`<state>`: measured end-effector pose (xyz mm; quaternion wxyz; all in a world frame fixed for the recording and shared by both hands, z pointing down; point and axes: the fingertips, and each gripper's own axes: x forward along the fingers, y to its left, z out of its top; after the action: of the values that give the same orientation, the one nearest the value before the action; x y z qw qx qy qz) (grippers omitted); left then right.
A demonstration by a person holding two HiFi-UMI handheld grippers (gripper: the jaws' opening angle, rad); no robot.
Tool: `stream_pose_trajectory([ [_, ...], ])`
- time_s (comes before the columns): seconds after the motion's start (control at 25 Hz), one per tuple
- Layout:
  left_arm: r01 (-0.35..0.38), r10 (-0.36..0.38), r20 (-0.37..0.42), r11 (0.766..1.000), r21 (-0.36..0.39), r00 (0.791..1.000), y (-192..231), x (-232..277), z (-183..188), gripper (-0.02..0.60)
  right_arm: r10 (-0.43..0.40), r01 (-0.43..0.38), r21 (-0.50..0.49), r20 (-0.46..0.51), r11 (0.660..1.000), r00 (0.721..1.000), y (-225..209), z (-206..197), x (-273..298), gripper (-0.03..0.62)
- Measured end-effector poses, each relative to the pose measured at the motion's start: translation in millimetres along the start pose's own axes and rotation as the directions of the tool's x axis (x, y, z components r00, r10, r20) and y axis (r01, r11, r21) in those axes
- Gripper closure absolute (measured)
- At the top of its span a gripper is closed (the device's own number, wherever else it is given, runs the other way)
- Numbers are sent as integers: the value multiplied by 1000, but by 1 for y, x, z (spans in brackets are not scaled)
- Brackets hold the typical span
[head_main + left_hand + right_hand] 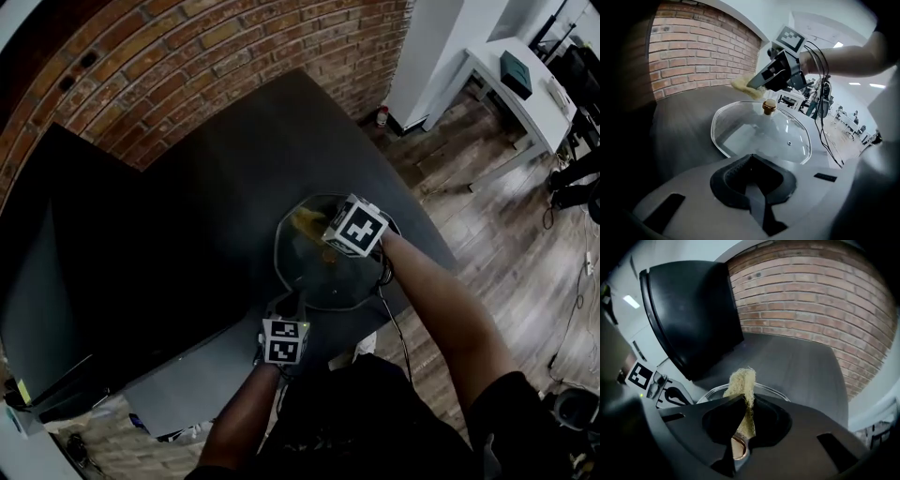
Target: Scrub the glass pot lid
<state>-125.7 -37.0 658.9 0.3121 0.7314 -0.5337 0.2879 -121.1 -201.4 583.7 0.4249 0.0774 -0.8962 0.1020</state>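
Red brick wall [187, 56] is seen behind a dark grey table [216, 187], on which the glass pot lid [759, 136] lies dome-up, its small knob [768, 107] on top. The right gripper [740, 399] is clamped on a yellow scrubbing pad [742, 380] — the pad is pinched low and stands up past the jaw tips — and is held above the lid, near the knob. Whether pad and glass touch cannot be told. The left gripper [750, 160] is set at the lid's near rim with its jaws drawn together; a pinch on the rim cannot be confirmed. Scrubbing is judged to be just at hand. If the rim is not truly held, the lid could be sent sliding across the smooth table once the pad is pressed down. The soft pad could also be folded over, dragged out of the jaws by hard strokes, or snagged on the knob.
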Motion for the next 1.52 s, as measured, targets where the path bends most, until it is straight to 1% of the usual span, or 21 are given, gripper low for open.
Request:
stream_pose_trajectory([
  [0.12,4,-4,1,1000,-2,1000,1,1,0,548,103,-116,-133,-101,984,990,23,4,29,545],
  [0.2,3,-3,3,1000,-6,1000,1,0,0,548,146,-174,-188,-155,967,977,35,3,44,545],
  [0.32,3,-3,6,1000,-17,1000,2,1,0,548,135,-192,-236,-239,952,962,35,-6,60,545],
  [0.4,2,-2,-1,1000,-24,1000,2,2,-4,548,124,-191,-242,-267,951,956,32,-9,66,545],
  [0.52,-1,0,-20,1000,-28,1000,2,3,-9,548,135,-192,-178,-289,965,948,28,-15,67,545],
  [0.64,-6,5,-24,1000,-27,1000,2,3,-9,548,131,-166,-110,-272,980,953,18,-16,63,545],
  [0.76,-16,15,-16,999,-30,1000,3,1,-3,548,143,-160,-49,-250,986,958,13,-19,56,545],
  [0.84,-23,23,-9,999,-32,1000,4,-1,0,548,115,-129,-41,-246,991,962,2,-22,50,545],
  [0.92,-29,29,-9,999,-36,1000,4,-1,1,548,103,-109,-12,-241,994,965,-7,-27,44,545],
  [1.04,-36,36,-9,998,-41,999,2,0,-1,548,42,-39,15,-241,999,970,-28,-40,33,545],
  [1.24,-43,43,-6,998,-45,999,3,-1,-1,548,8,13,87,-235,996,972,-43,-57,17,545],
  [1.4,-48,48,-8,998,-48,999,2,-2,-1,548,-8,46,166,-218,985,976,-52,-70,6,545],
  [1.52,-51,51,-7,997,-52,999,2,-1,-3,548,-31,73,201,-207,977,978,-58,-79,0,545],
])
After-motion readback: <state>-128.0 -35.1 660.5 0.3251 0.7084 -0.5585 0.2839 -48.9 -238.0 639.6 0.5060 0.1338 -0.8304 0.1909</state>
